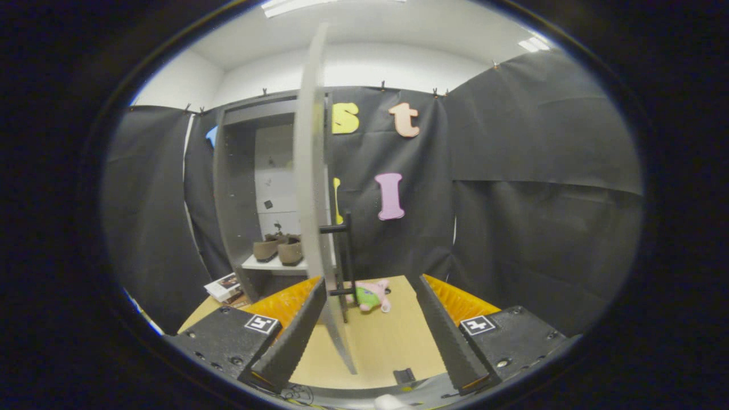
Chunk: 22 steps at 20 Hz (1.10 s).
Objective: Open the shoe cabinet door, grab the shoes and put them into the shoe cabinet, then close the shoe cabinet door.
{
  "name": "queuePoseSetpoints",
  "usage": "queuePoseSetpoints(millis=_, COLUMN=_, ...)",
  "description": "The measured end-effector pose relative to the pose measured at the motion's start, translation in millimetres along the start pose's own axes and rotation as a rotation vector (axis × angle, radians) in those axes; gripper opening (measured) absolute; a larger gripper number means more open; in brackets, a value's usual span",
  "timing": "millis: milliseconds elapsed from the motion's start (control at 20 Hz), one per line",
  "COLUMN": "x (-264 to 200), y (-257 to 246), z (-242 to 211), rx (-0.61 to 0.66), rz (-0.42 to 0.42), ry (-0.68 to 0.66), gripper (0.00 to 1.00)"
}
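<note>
The gripper (370,302) has its jaws spread wide and released, gripping nothing. The shoe cabinet door (312,188) stands open, seen nearly edge-on, its long axis running upright; its lower edge comes down between the jaws, close beside the left finger, though whether they touch is unclear. A dark bar handle (346,262) sits on the door's right face, also upright, held out on two short pegs. Beyond the door, to its left, the grey shoe cabinet (230,199) is open. Inside, a pair of brown shoes (279,249) rests side by side on a white shelf (273,264), toes pointing out toward the gripper. A pink and green plush toy (371,295) lies on the tan floor (393,347) just ahead of the jaws. A booklet (224,287) lies on the floor by the cabinet's left foot.
</note>
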<state>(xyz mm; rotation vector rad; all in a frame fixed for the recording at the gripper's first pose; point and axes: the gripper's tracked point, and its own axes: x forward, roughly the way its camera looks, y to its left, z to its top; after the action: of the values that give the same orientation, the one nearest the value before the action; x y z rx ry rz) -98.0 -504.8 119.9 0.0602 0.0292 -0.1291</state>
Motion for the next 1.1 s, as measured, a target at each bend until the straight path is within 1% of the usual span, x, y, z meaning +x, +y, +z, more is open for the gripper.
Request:
queuePoseSetpoints(millis=100, x=17.9, y=-22.2, z=4.2, rx=0.002, rz=0.003, ry=0.011, gripper=1.0)
queuePoseSetpoints(millis=150, x=27.9, y=-25.5, z=5.7, rx=0.006, rz=0.021, ry=0.02, gripper=1.0)
queuePoseSetpoints(millis=350, x=61.9, y=-19.6, z=5.7, rx=-0.009, rz=0.096, ry=0.026, gripper=0.99)
queuePoseSetpoints(millis=450, x=71.9, y=-15.5, z=7.9, rx=-0.025, rz=0.101, ry=0.02, gripper=0.99)
queuePoseSetpoints(millis=600, x=68.7, y=2.6, z=9.8, rx=-0.043, rz=0.158, ry=0.022, gripper=0.98)
queuePoseSetpoints(millis=700, x=68.9, y=4.1, z=6.8, rx=-0.066, rz=0.155, ry=0.019, gripper=0.94)
queuePoseSetpoints(millis=850, x=66.7, y=15.2, z=10.3, rx=-0.067, rz=0.173, ry=0.016, gripper=0.95)
queuePoseSetpoints(millis=950, x=59.9, y=48.6, z=1.7, rx=-0.044, rz=0.199, ry=0.029, gripper=0.95)
queuePoseSetpoints(millis=1100, x=55.2, y=77.0, z=-1.8, rx=-0.032, rz=0.196, ry=0.037, gripper=0.94)
